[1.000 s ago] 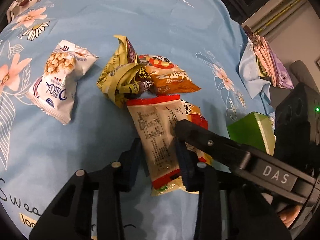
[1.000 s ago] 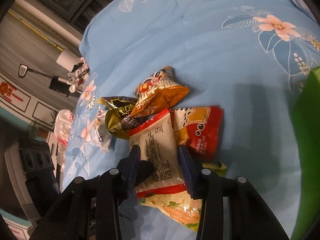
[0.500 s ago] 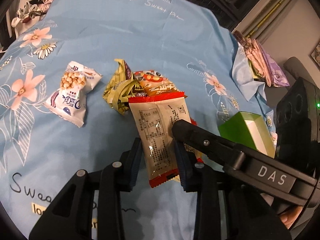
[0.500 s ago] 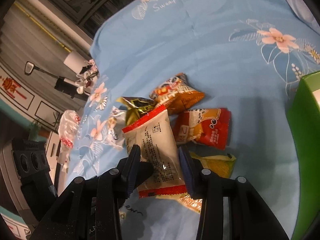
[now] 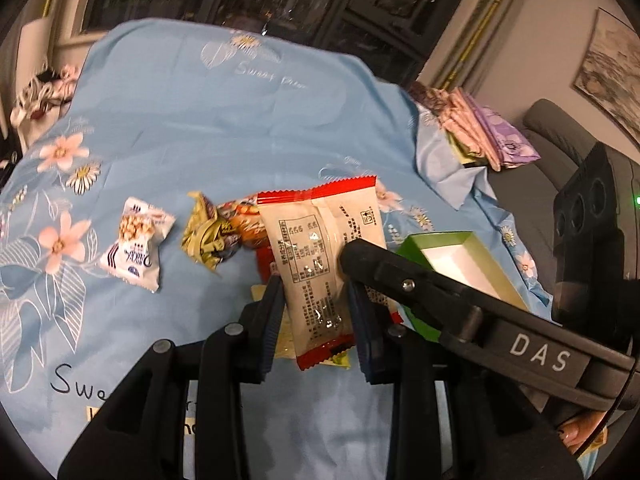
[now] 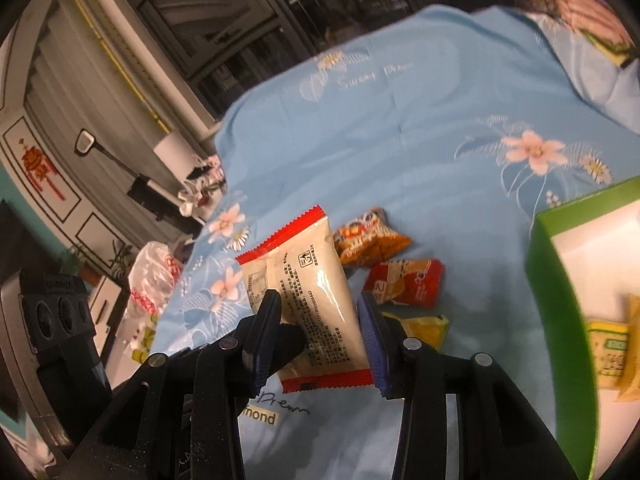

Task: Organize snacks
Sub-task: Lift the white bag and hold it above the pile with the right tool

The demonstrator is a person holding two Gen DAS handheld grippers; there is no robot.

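Both grippers grip one cream snack packet with red ends (image 5: 320,256), lifted above the blue flowered cloth. My left gripper (image 5: 316,312) is shut on its lower half; my right gripper (image 6: 318,328) is shut on the same packet (image 6: 308,292), and its finger crosses the left wrist view. On the cloth lie a white popcorn packet (image 5: 136,248), a crumpled yellow-green wrapper (image 5: 204,240), an orange packet (image 6: 368,240), a red packet (image 6: 408,284) and a yellow packet (image 6: 424,328). A green box (image 6: 544,280) with a white inside stands at the right and holds yellow packets (image 6: 612,348).
A stack of folded pink and purple cloths (image 5: 480,128) lies at the table's far right edge. A plastic bag (image 6: 154,280) hangs past the left edge. A grey chair (image 5: 560,136) stands beyond the right side.
The cream packet has been lifted off the pile by both grippers, and both cameras have risen and tilted back, so the room and the green box's inside show.
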